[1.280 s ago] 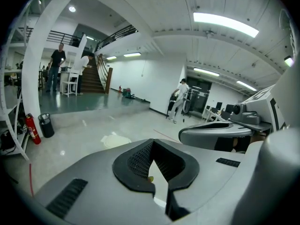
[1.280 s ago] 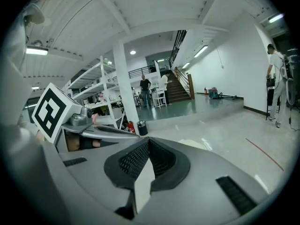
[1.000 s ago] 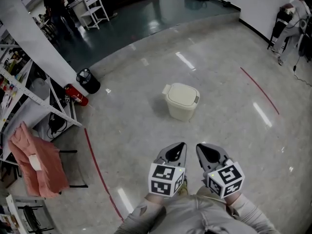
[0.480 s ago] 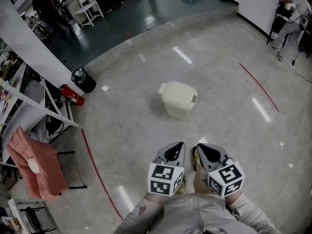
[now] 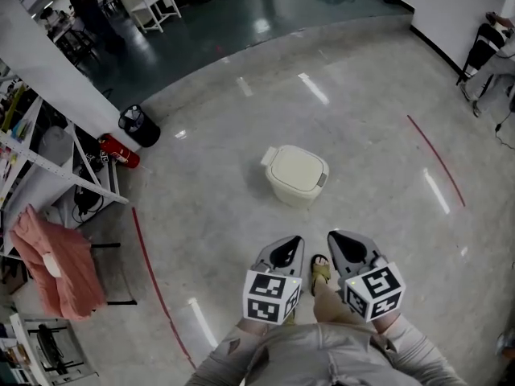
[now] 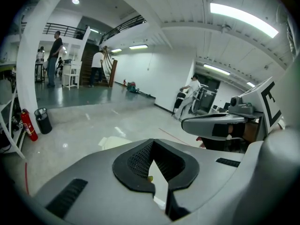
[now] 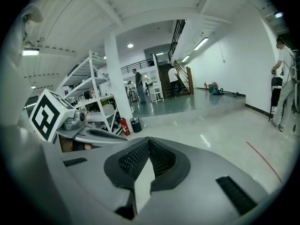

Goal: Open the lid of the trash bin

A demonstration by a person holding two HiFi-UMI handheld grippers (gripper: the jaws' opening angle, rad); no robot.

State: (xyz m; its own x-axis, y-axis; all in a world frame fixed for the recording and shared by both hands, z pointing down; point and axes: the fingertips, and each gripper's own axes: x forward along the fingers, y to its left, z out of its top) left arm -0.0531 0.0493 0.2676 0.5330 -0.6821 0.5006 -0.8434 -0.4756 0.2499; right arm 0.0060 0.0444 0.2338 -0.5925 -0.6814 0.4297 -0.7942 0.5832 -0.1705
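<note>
Head view shows the trash bin (image 5: 295,185) standing alone on the glossy floor, its pale lid (image 5: 297,166) down. Our left gripper (image 5: 291,246) and right gripper (image 5: 339,244) hang side by side on the near side of the bin, well apart from it. Each gripper view shows its jaws pressed together with nothing between them. The bin looks like light, hollow plastic, so we judge it could skid or tip on this slick floor if pushed sideways. The lid seems stiff and smooth. A dark patch (image 5: 321,180) on the bin's right front may be a latch. We would lift or press there, opposite the tab (image 5: 269,156).
</note>
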